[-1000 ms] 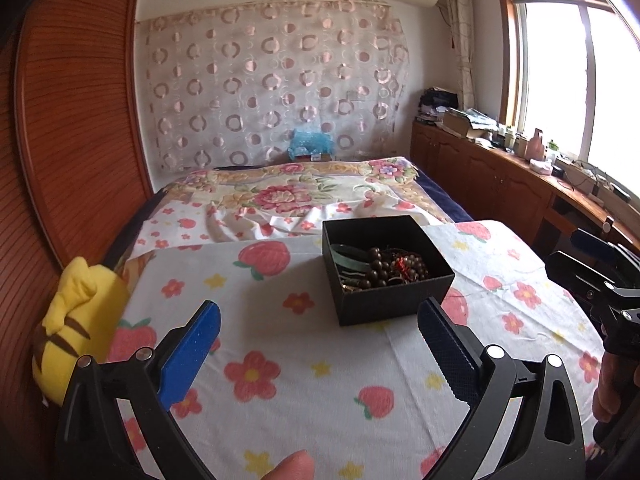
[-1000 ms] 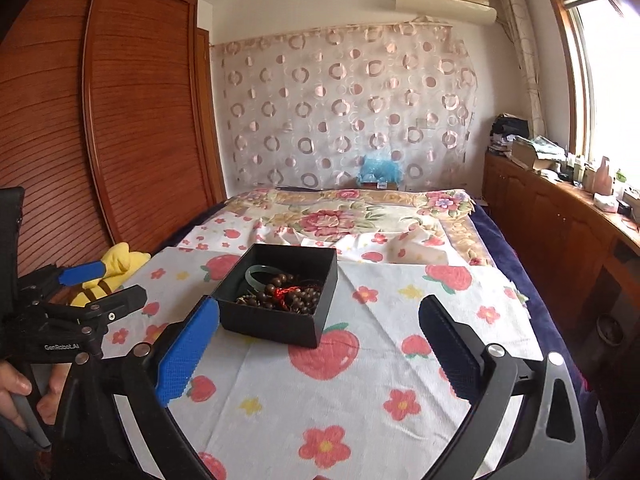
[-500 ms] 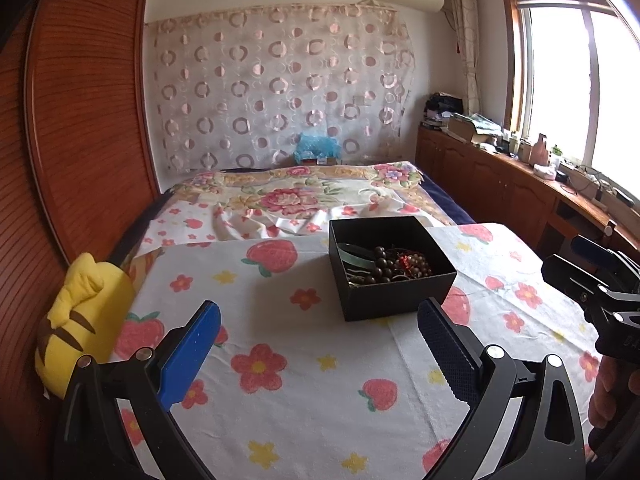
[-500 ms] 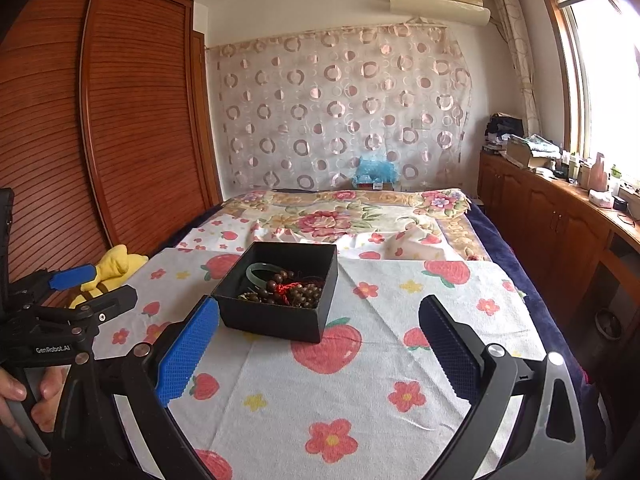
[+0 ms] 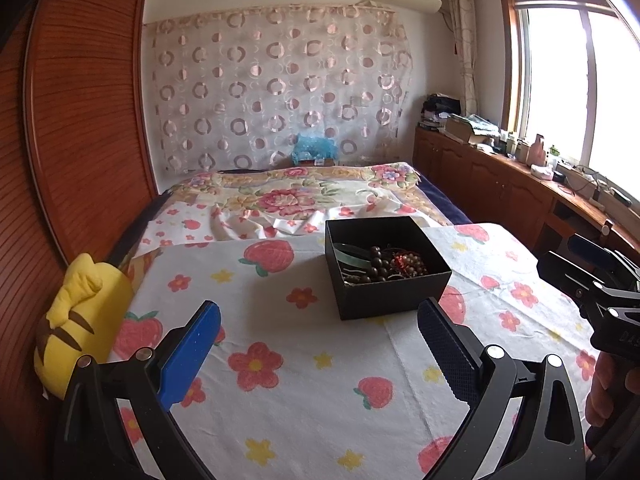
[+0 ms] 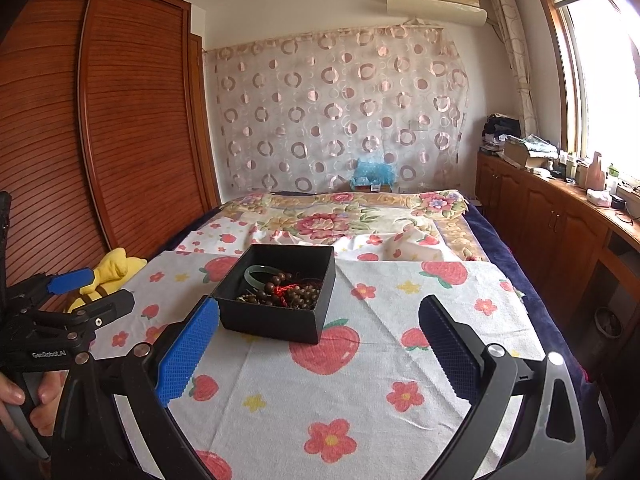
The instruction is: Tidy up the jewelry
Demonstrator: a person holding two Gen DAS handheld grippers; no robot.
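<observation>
Left tongs (image 5: pixel 318 338) wide open, nothing between the blue pads, hovering over the strawberry-print cloth (image 5: pixel 280 400) with the black box (image 5: pixel 386 268) ahead and slightly right. Right tongs (image 6: pixel 318 338) also spread wide and empty, box (image 6: pixel 280 294) ahead-left, its near-left corner close to the left blue pad in that view; contact not confirmable. Box is open-topped and sits on the cloth. Inside: dark brown bead strands (image 6: pixel 286 294) with a red tassel/knot (image 6: pixel 282 290) piled toward the middle, plus a pale green bangle (image 6: pixel 258 274) leaning at the far-left side. Exact count of bead strands not resolvable. Yellow plush toy (image 5: pixel 78 320) at the cloth's left edge, against the wooden wardrobe (image 5: pixel 72 120). Bed with floral blanket (image 5: pixel 296 196) beyond the cloth. Person's hand (image 6: pixel 24 404) grips the left tool's handle at the lower-left of the right view; fingers on the right tool's handle show at the right edge of the left view.
</observation>
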